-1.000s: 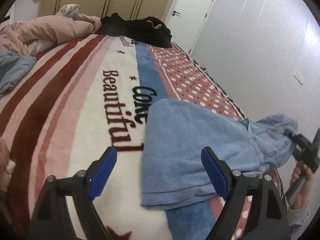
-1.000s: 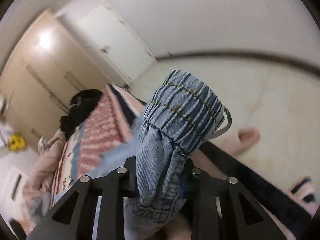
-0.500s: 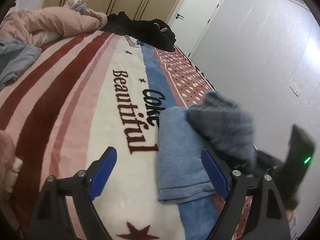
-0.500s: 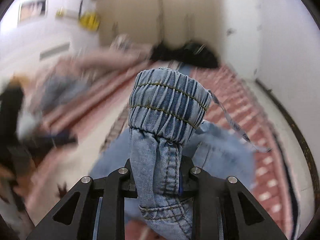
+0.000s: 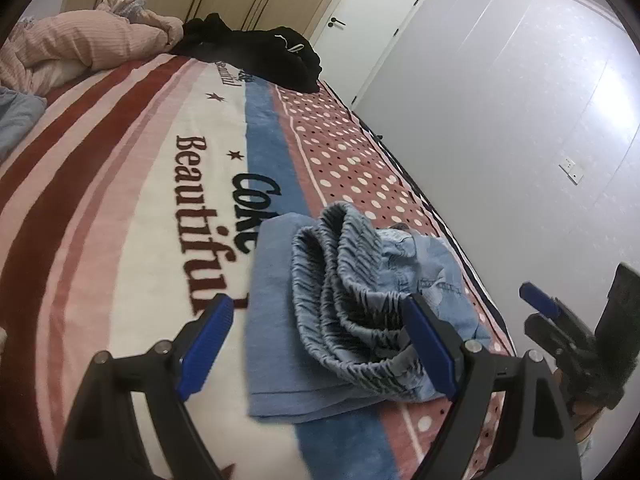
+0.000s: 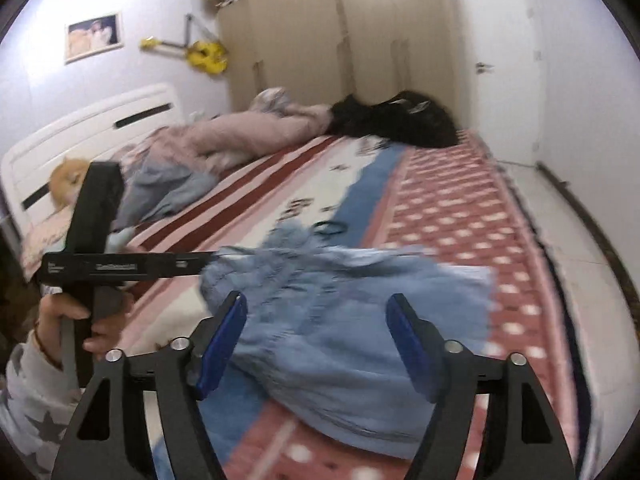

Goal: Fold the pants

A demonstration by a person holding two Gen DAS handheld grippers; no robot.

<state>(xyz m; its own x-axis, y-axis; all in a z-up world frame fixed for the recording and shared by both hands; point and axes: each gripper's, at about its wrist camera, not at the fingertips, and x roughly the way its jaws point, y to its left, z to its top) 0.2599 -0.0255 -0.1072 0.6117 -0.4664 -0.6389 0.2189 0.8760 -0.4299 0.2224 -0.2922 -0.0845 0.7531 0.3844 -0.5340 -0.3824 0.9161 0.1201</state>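
Light blue denim pants [image 5: 360, 300] lie folded over themselves on the striped blanket [image 5: 120, 200], the gathered elastic waistband on top. My left gripper [image 5: 318, 344] hovers open just before them, its blue pads apart and touching nothing. In the left wrist view my right gripper [image 5: 552, 320] is beside the bed's right edge. In the right wrist view that right gripper [image 6: 316, 344] stands over the pants [image 6: 340, 320]; its jaws are opening and no cloth is pressed between the pads. A hand [image 6: 80, 320] holds the left gripper [image 6: 200, 259] at the pants' left side.
A pink quilt [image 5: 80, 44], black clothes [image 5: 260, 52] and a grey-blue garment [image 5: 16, 120] lie at the bed's far side. A black hair tie [image 6: 332, 228] rests beyond the pants. White headboard [image 6: 80, 128] on the left, wall and door [image 5: 372, 20] on the right.
The right gripper swung the waistband from beside the bed over onto the pant legs, let go and opened. The left gripper stayed open and nearly in place.
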